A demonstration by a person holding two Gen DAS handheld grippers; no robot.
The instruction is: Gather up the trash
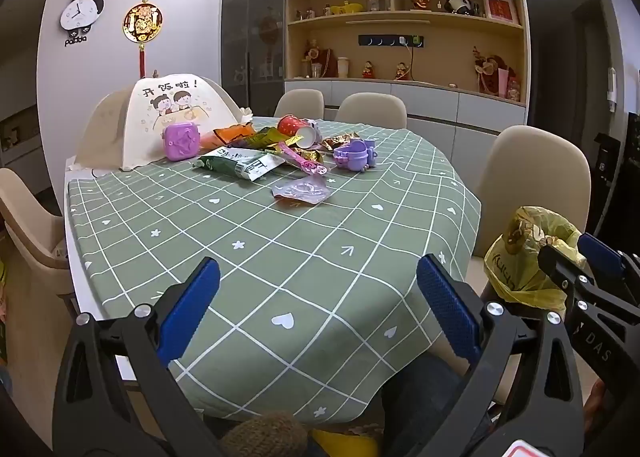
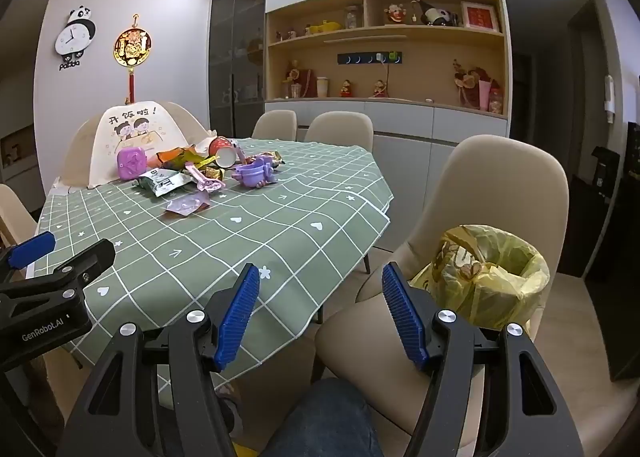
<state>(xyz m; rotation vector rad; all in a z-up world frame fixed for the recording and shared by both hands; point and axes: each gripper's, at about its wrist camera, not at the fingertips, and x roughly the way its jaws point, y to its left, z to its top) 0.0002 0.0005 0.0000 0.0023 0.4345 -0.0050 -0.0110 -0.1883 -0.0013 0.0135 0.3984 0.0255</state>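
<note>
The left gripper (image 1: 318,289) stands released, its two blue pads wide apart with nothing between them, above the near edge of the table (image 1: 280,297). The right gripper (image 2: 320,311) is also spread and empty; it hangs beside the table, over the gap between the tablecloth (image 2: 224,249) and a beige chair (image 2: 500,193). In each wrist view the other gripper is seen only partly, cut off by the edge of the picture.

On that chair's seat stands a trash bin lined with a yellow bag (image 2: 488,277). Its lower part is hidden behind the right gripper's finger, and I cannot see what is inside it.

The trash lies well apart from both grippers, at the far side of the table. Nearest is a flat clear plastic wrapper (image 1: 302,193), lying alone. Behind it is a green and white snack bag (image 1: 236,163), then a heap of orange and gold wrappers (image 1: 256,137) that overlap so much that I cannot count them. A red paper cup (image 1: 298,129) lies on its side in the heap. Mixed with these are a purple toy case (image 1: 180,141), a purple toy (image 1: 356,153) and a pink strip (image 1: 304,161); their details are too small to tell.

A folded food cover (image 1: 168,117) with a cartoon stands behind the heap and hides the far left corner of the table. At the bottom, a person's leg (image 2: 320,417) in dark cloth is only partly visible.
</note>
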